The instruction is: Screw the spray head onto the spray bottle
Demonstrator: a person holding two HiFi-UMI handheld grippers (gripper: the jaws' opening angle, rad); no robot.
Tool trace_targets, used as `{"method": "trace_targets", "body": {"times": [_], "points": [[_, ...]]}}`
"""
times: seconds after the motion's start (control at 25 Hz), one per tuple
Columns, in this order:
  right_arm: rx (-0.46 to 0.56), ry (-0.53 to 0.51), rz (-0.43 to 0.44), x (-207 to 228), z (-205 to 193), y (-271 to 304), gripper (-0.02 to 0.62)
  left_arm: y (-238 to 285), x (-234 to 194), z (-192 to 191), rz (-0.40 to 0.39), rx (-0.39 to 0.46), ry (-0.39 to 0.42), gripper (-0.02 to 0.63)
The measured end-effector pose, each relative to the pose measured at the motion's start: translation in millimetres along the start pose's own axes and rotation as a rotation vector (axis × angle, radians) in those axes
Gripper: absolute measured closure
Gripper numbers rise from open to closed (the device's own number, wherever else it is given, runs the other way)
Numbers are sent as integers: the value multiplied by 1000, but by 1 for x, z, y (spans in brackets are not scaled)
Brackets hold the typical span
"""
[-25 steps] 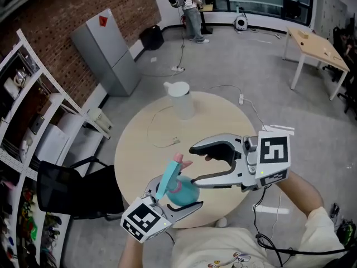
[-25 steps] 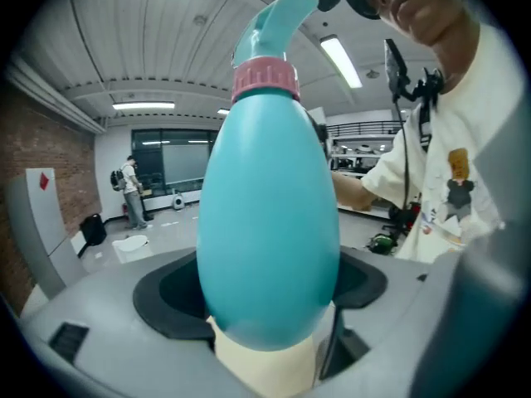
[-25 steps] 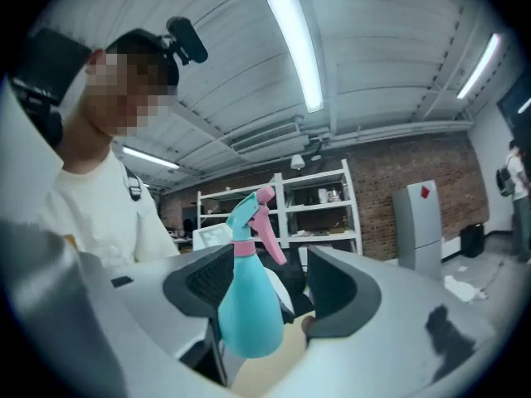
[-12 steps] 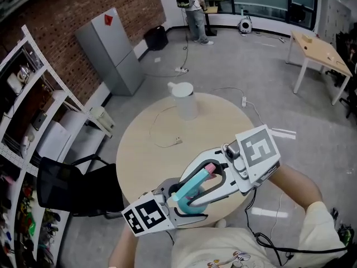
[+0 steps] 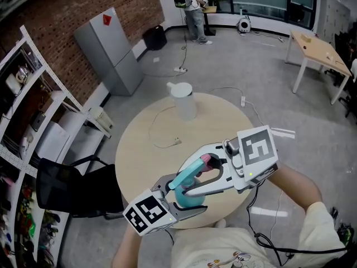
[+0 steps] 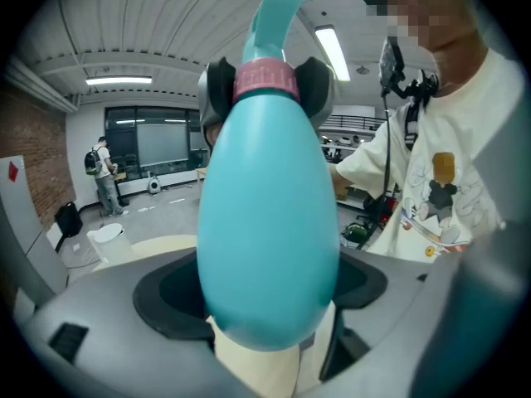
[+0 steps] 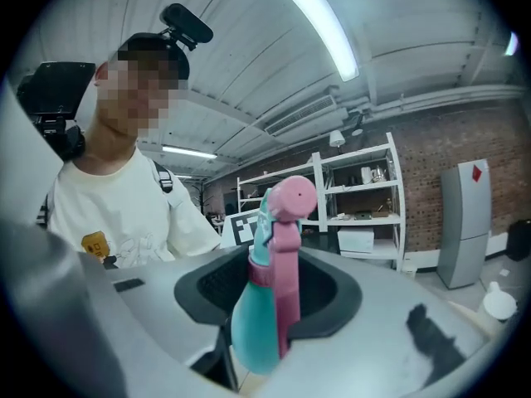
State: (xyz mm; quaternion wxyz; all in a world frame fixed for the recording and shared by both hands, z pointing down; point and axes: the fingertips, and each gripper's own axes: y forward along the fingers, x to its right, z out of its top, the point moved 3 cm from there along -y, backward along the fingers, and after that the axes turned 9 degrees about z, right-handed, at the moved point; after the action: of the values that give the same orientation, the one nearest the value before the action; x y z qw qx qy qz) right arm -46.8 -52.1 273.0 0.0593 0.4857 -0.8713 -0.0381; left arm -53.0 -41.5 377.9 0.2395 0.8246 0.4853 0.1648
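A teal spray bottle (image 5: 187, 199) stands up between the jaws of my left gripper (image 5: 177, 202), which is shut on its wide body (image 6: 267, 222) over the table's near edge. On its neck sits the spray head (image 5: 196, 171), teal with a pink nozzle (image 7: 292, 197) and a pink collar (image 6: 265, 80). My right gripper (image 5: 187, 177) reaches in from the right. Its jaws have just been closing with the collar between them, and their dark pads (image 6: 315, 85) now press on both sides of the collar. In the right gripper view, that gripper (image 7: 270, 288) encloses the neck.
A white jug (image 5: 183, 100) stands at the far side of the round wooden table (image 5: 139, 149), with a thin cable (image 5: 167, 142) lying near it. A black chair (image 5: 72, 193) is at the left, beside shelves. A grey cabinet (image 5: 109, 52) and a person (image 5: 192, 10) are farther off.
My right gripper, wide open to the right of the bottle a second ago, has moved left over the spray head and narrowed its jaws onto the collar. The left gripper has stayed nearly in place.
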Motion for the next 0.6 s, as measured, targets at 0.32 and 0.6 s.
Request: {"method": "trace_targets", "body": {"times": [0.32,0.6], "points": [[-2,55,-306,39,-13,-12,448,14,-48,-10,344,-53,-109,181],[7,66,-513,53,-16,-13,449,23,-66,-13,511,-11,-207,181]]}}
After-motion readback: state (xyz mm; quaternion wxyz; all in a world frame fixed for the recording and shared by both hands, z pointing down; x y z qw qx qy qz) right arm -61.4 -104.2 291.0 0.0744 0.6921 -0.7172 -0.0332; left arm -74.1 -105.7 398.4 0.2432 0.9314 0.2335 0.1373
